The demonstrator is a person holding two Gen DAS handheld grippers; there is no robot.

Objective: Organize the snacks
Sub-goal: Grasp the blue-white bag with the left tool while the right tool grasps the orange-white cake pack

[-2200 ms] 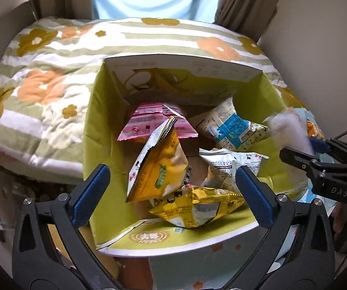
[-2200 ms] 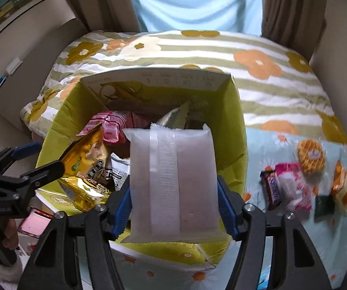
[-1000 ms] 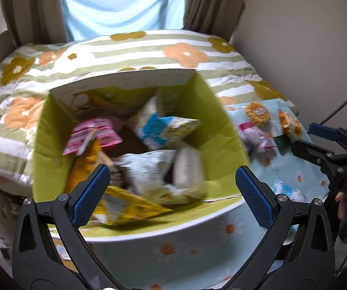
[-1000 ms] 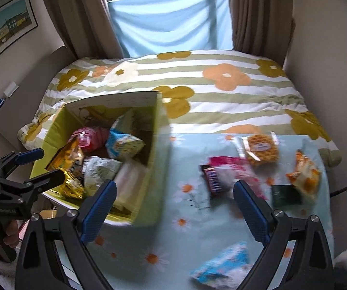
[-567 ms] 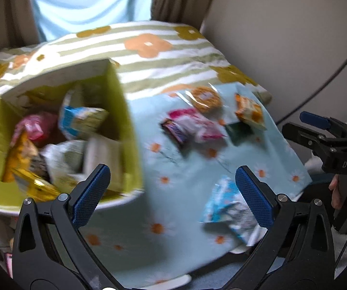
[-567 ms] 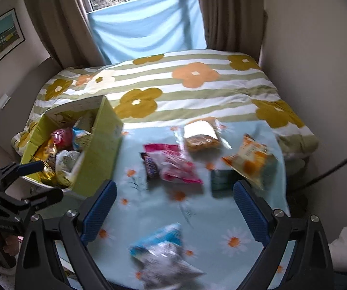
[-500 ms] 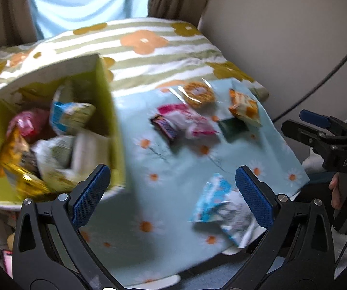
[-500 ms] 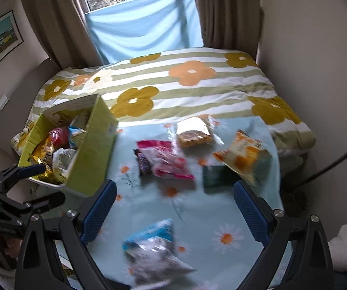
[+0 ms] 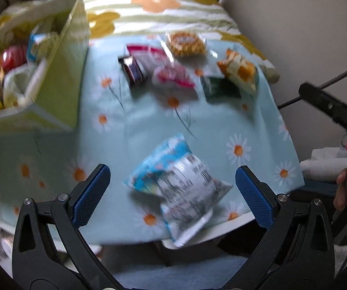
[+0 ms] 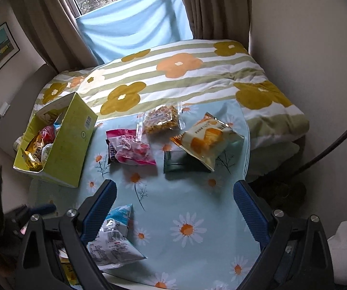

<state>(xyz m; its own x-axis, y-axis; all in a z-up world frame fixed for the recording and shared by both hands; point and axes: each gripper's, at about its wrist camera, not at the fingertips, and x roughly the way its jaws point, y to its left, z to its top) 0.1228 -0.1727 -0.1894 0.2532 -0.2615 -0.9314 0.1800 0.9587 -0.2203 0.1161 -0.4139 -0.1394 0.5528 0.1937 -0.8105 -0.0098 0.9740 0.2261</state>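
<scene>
We have swung both grippers away from the box [image 10: 59,142]; left gripper [image 9: 173,191] and right gripper [image 10: 174,207], jaws open and empty, now frame the blue packet [image 9: 175,183], likely next.

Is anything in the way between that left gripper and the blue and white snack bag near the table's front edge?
Nothing visible is. The blue and white snack bag lies alone on the daisy-print tablecloth, straight ahead of the open left gripper. The other packets sit farther back, and the yellow-green cardboard box stands off to the left.
</scene>
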